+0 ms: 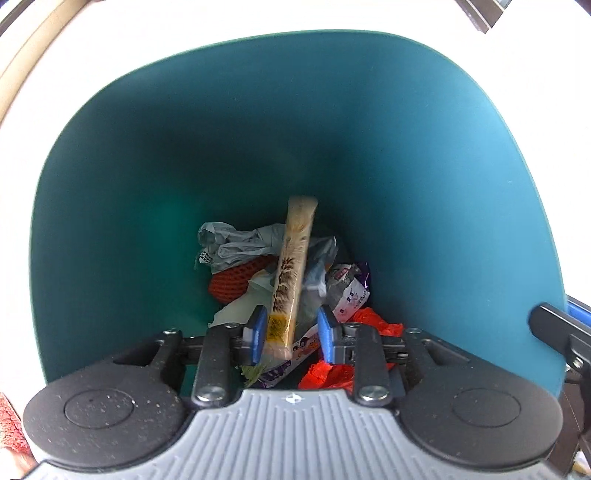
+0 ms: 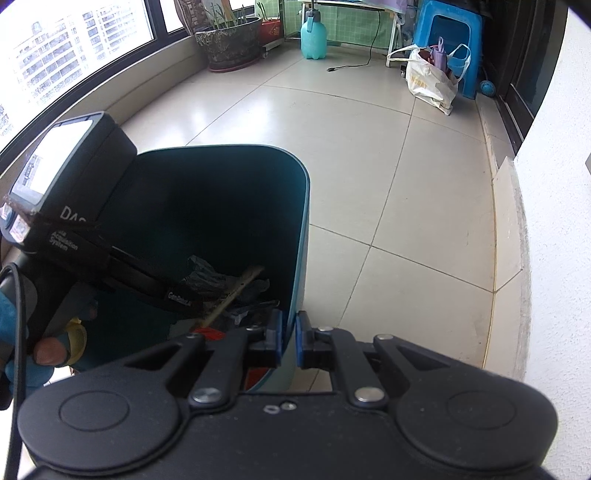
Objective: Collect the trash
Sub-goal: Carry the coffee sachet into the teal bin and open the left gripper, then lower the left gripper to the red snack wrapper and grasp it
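Observation:
My left gripper [image 1: 291,334] is inside the teal trash bin [image 1: 147,184], its blue pads open. A long tan snack wrapper [image 1: 293,266] stands tilted between the pads, touching the left pad only, its far end against the bin's back wall. Below lie crumpled grey bags [image 1: 236,243], an orange foam net [image 1: 231,282] and red plastic [image 1: 332,373]. My right gripper [image 2: 289,341] is shut on the bin's right wall [image 2: 301,240] at the rim. The left gripper's body [image 2: 66,206] and the wrapper [image 2: 236,291] show inside the bin in the right wrist view.
The bin stands on a tiled balcony floor [image 2: 369,166]. A large plant pot [image 2: 231,40], a teal spray bottle [image 2: 314,37], a white shopping bag [image 2: 432,79] and a blue stool [image 2: 448,33] stand far off. A white wall [image 2: 554,221] runs on the right.

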Motion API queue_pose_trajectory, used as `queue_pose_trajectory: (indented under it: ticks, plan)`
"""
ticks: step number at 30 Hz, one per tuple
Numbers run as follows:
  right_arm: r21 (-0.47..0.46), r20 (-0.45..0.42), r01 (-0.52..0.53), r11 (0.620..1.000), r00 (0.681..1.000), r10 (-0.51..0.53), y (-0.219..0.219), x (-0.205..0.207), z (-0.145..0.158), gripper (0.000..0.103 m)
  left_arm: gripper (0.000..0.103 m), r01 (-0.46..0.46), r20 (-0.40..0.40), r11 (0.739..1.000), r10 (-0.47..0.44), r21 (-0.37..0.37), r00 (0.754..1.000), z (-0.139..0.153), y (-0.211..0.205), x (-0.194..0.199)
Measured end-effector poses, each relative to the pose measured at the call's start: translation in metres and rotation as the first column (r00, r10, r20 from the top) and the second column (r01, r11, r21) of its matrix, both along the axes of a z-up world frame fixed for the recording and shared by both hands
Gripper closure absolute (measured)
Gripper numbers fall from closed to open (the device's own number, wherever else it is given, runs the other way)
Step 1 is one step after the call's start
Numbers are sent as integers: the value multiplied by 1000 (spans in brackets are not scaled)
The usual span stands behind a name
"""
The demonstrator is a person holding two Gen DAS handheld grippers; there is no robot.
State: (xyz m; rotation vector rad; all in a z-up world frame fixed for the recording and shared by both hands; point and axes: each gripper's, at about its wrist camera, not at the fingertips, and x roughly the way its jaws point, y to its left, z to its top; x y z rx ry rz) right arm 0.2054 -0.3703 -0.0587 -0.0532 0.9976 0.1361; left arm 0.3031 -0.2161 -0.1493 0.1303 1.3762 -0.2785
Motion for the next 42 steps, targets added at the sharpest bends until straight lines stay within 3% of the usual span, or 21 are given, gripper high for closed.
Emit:
queue_pose_trajectory:
  ticks: [6,8,10,18,22,26,33,38,42]
  plan:
    - [2,-4,0,1000,1000,0,-2,1,0,97,68,11,25,998,-9,-61,1000,23,12,-11]
    - [0,-4,-1,1000,1000,1,-2,1,0,97,47,23,55,997,-19,-73,998,35,18,-19]
    - [1,-5,1,1000,1000,-1,-2,2,0,97,41,34,103,996,-24,-88,994,49,28,-29]
    - [-6,-8,6,1000,1000,-6,0,3,0,96,41,19,197,994,3,-110,980,98,77,-60]
    - [-5,-9,8,1000,1000,-8,0,4,0,96,34,-36,213,992,62,-121,975,108,108,-68]
    - [-2,-12,12,1000,1000,-12,-1,4,0,96,34,-97,224,989,120,-114,967,110,138,-72]
    - [5,-8,10,1000,1000,-10,-2,3,3,96,31,-194,191,976,211,-104,959,82,191,-72]
    - [1,-7,6,1000,1000,-6,-1,1,4,95,30,-247,115,960,262,-135,958,33,240,-71]
    - [-11,-10,3,1000,1000,-3,1,2,4,93,30,-338,24,933,343,-122,939,-19,274,-70]
